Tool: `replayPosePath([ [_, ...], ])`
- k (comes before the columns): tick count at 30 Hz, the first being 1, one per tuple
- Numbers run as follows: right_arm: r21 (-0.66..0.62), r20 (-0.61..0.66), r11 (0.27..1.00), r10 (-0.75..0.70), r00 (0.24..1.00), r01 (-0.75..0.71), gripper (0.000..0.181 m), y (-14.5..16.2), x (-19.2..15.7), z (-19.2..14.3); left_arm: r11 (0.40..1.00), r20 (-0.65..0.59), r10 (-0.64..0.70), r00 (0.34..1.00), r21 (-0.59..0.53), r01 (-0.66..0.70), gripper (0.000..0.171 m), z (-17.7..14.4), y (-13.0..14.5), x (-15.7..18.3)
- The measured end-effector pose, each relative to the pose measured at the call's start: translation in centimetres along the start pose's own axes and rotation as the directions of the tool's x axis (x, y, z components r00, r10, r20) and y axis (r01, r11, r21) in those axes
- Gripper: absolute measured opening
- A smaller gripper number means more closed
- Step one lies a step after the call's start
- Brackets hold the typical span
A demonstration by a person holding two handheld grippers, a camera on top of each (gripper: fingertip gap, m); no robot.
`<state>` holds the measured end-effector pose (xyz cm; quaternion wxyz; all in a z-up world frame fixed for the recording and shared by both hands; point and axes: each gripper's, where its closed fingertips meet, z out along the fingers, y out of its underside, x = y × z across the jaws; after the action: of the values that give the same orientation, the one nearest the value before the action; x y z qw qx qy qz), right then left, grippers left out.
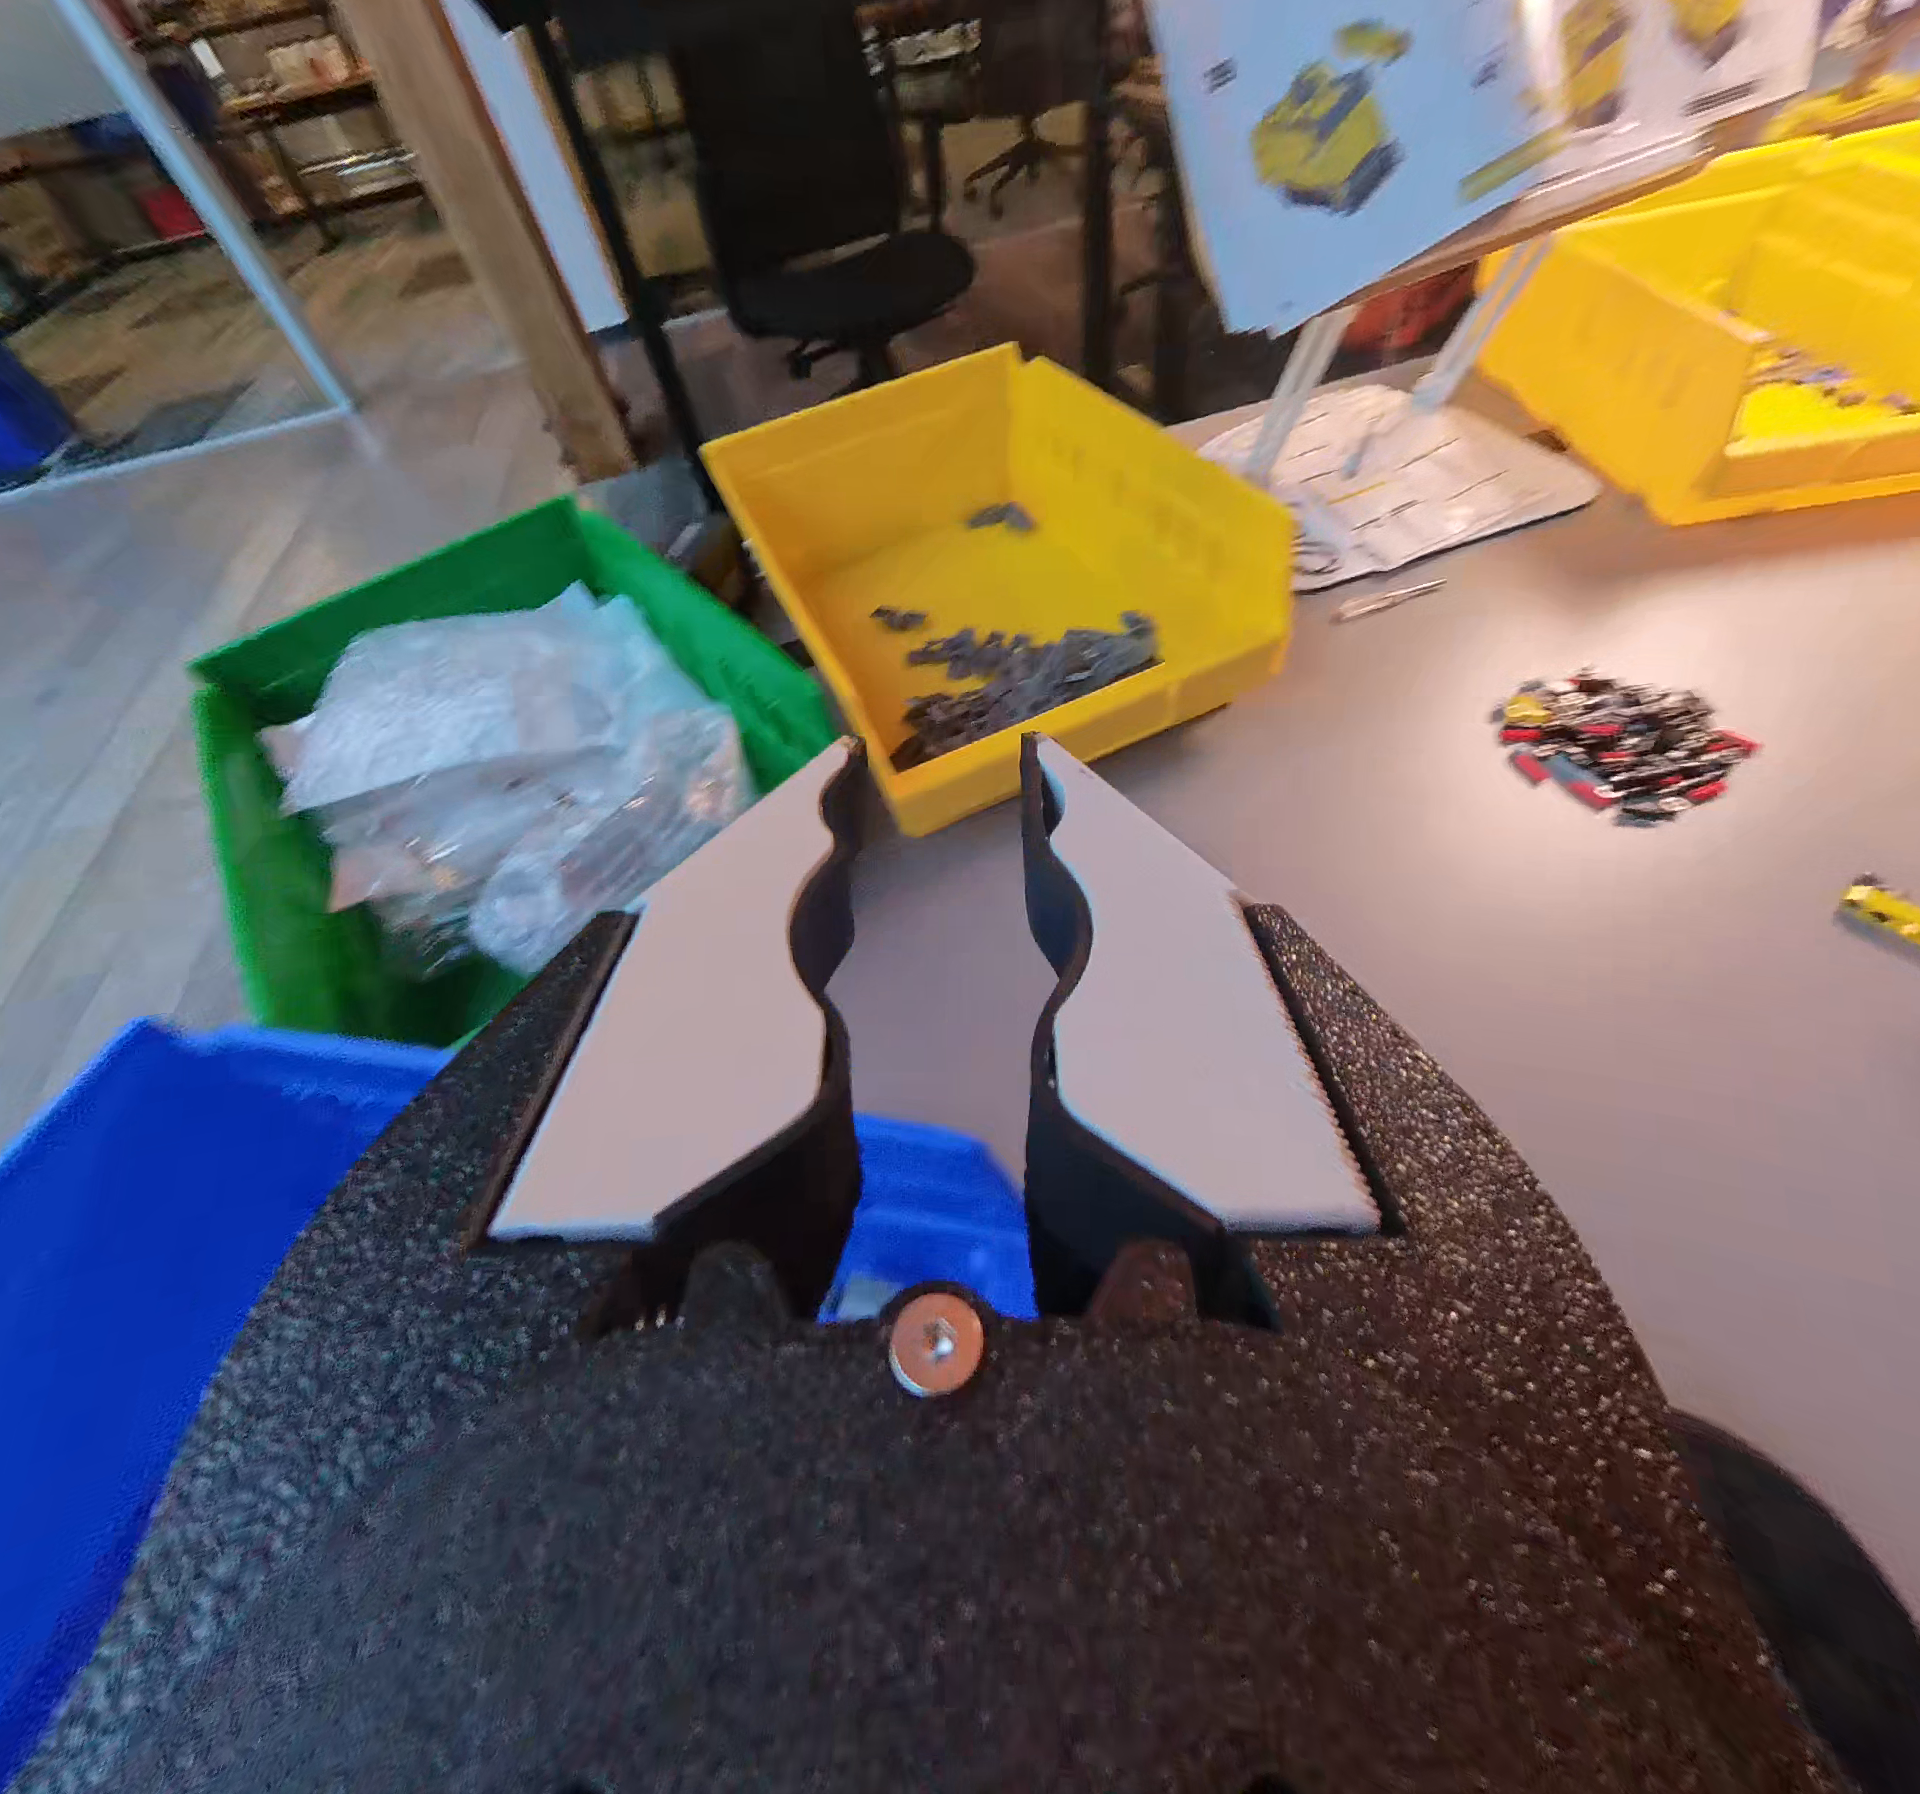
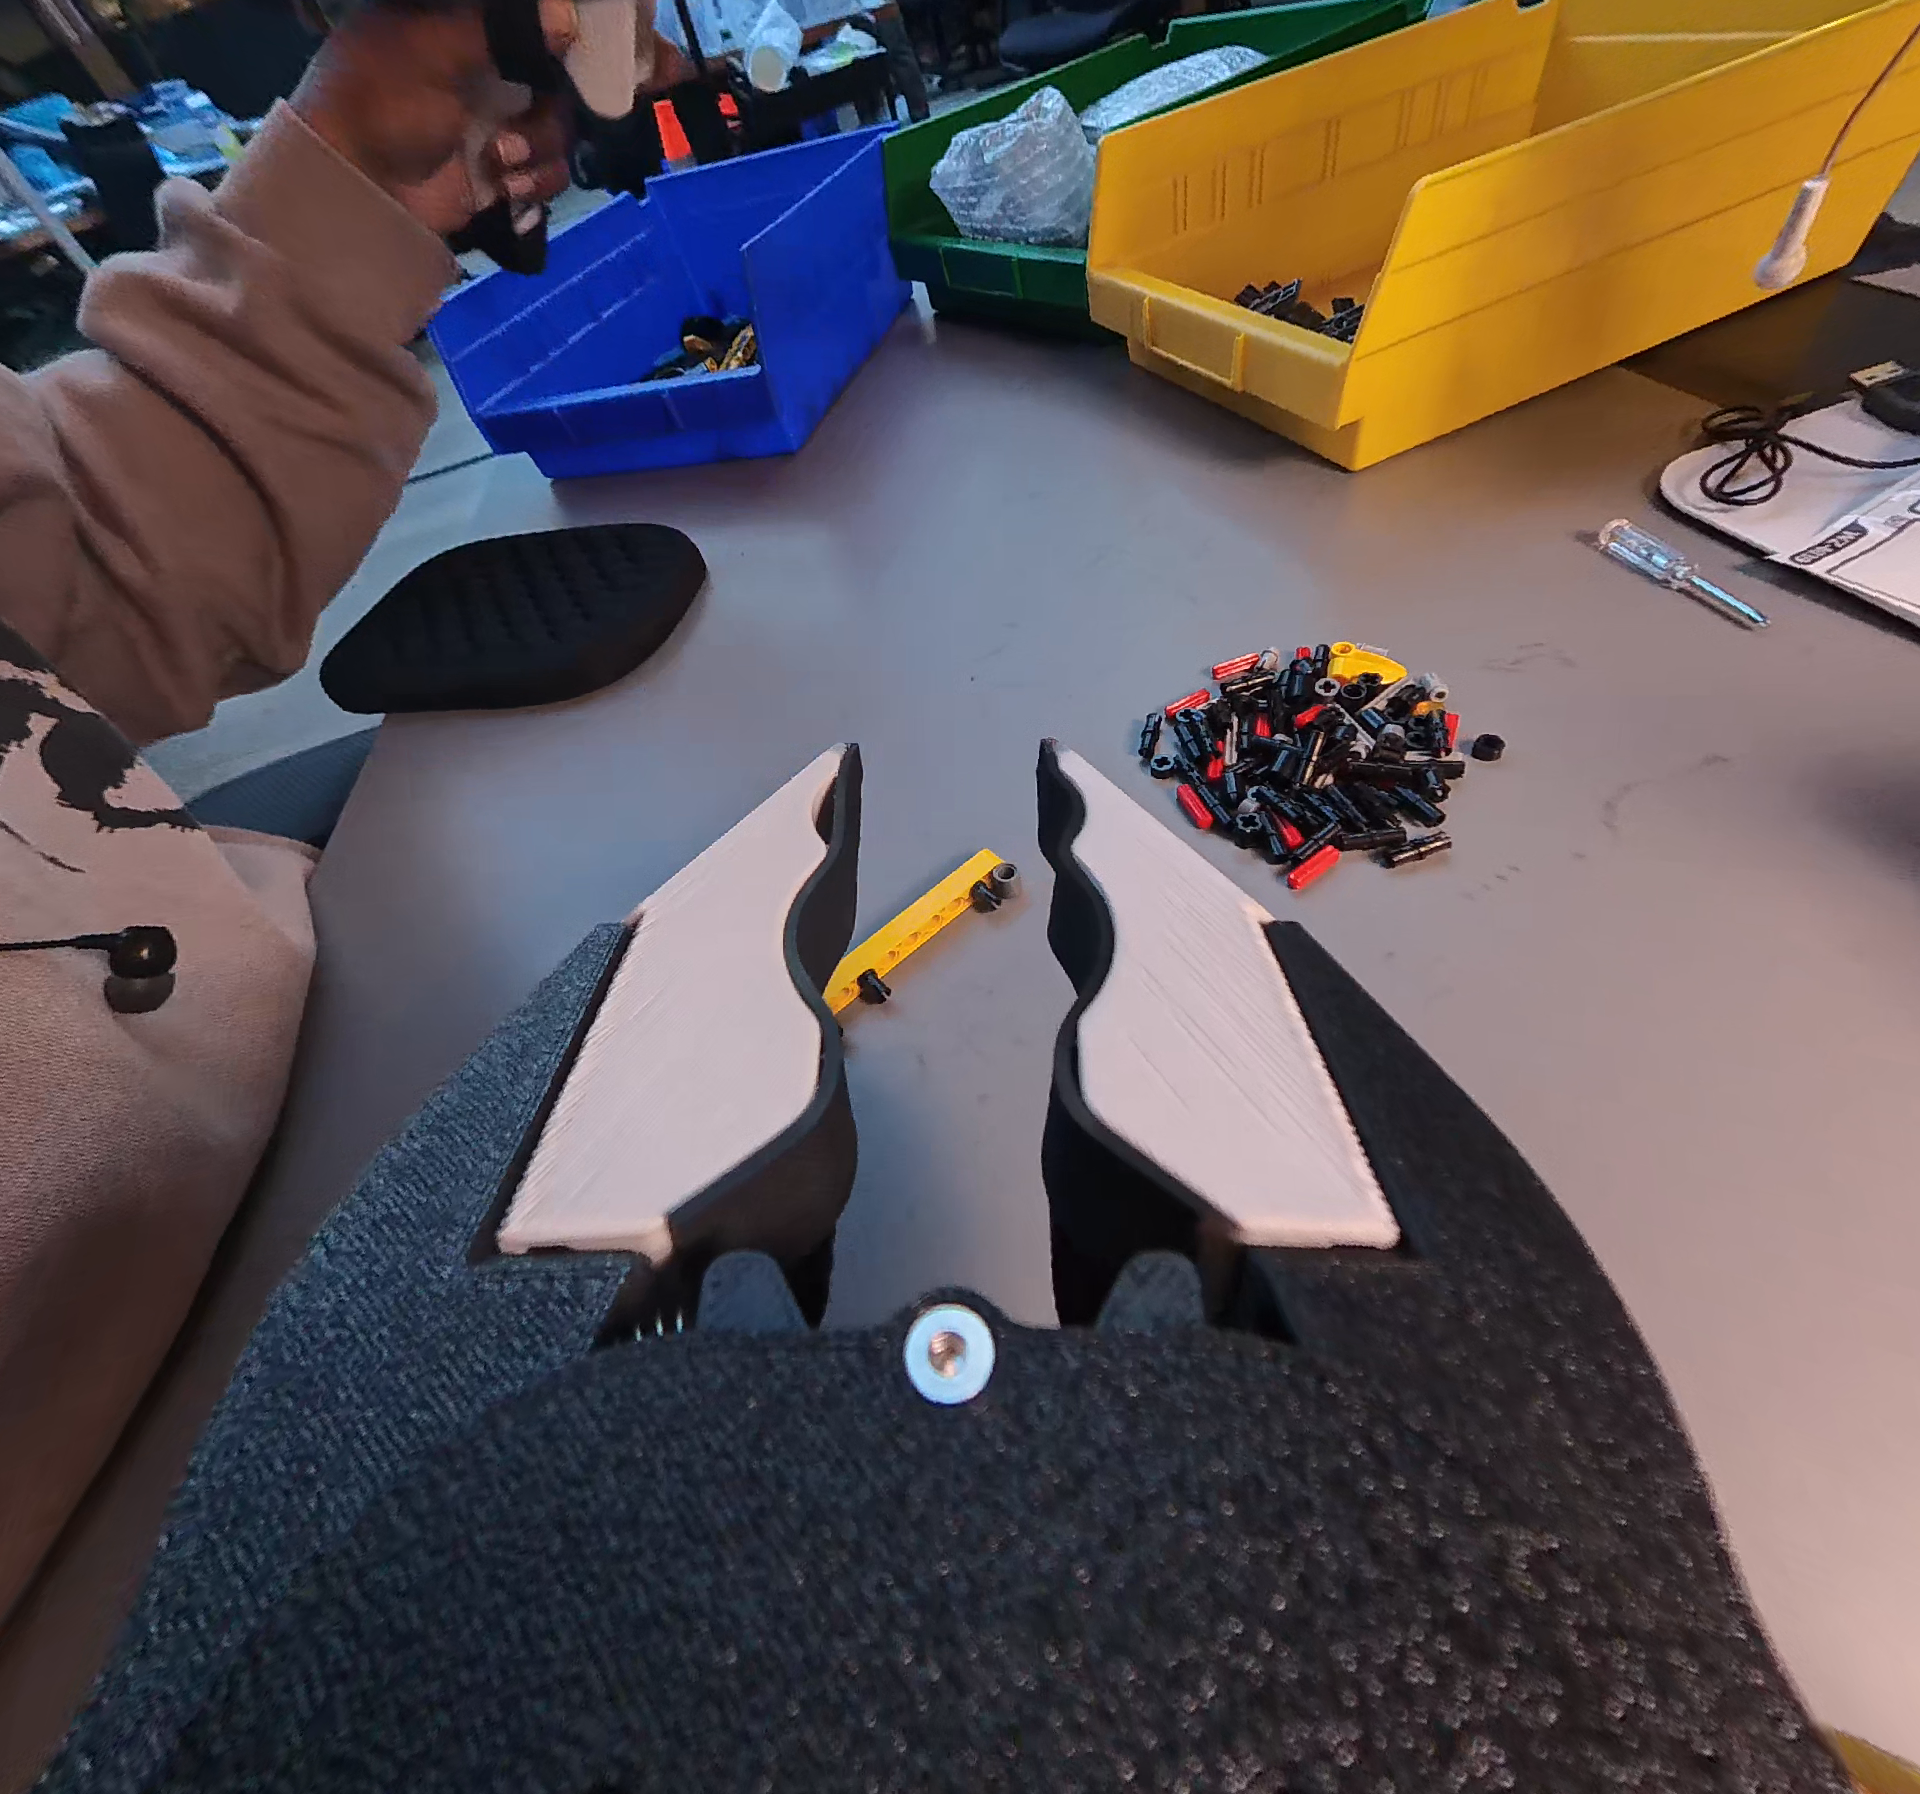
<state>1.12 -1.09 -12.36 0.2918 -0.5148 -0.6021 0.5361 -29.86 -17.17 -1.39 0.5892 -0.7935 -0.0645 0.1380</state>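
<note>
The right tongs (image 2: 948,752) hang low over the grey desk (image 2: 1039,518) with the jaws parted and nothing held; between them, on the desk, lies a yellow beam (image 2: 914,929) with black pins and a small grey bush at its far end, its near end hidden behind the left finger; just to the right of the tips sits a heap of black and red pins (image 2: 1314,757); to the left lies a black padded rest (image 2: 514,617), and a sleeve (image 2: 208,414) rises beside it. The left tongs (image 1: 940,742) are lifted above the desk's corner (image 1: 1455,1017), also parted and empty; under them shows a blue bin (image 1: 135,1225), ahead a green bin (image 1: 499,560) stuffed with clear bags, and touching it on the right a yellow bin (image 1: 1143,497) with dark grey parts on its floor. Farther along the desk lie a clear-handled screwdriver (image 2: 1678,586), a coiled black cable (image 2: 1756,456) on printed sheets, and a second, larger yellow bin (image 1: 1621,394); a printed booklet (image 1: 1351,113) stands propped above it, blurred. Beyond the desk's edge the room opens to a pale plank floor (image 1: 104,705), a wooden post (image 1: 447,144), a dark table with a black office chair (image 1: 831,186) under it, and shelving behind glass, too blurred to read.
</note>
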Motion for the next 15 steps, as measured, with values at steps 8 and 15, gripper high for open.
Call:
replayPosePath([
  [8,0.11,-0.034,0.993,-0.048,0.998,0.051,0.033,-1.3,0.5,-0.4,0.98,-0.495,-0.012,0.869,0.166,0.109,0.031,6.1,-2.3,18.4],
  [15,0.08,-0.098,0.991,-0.103,0.99,0.111,0.035,-0.8,1.3,-0.6,0.989,-0.646,0.083,0.759,0.145,0.016,0.034,11.6,-0.5,27.8],
])
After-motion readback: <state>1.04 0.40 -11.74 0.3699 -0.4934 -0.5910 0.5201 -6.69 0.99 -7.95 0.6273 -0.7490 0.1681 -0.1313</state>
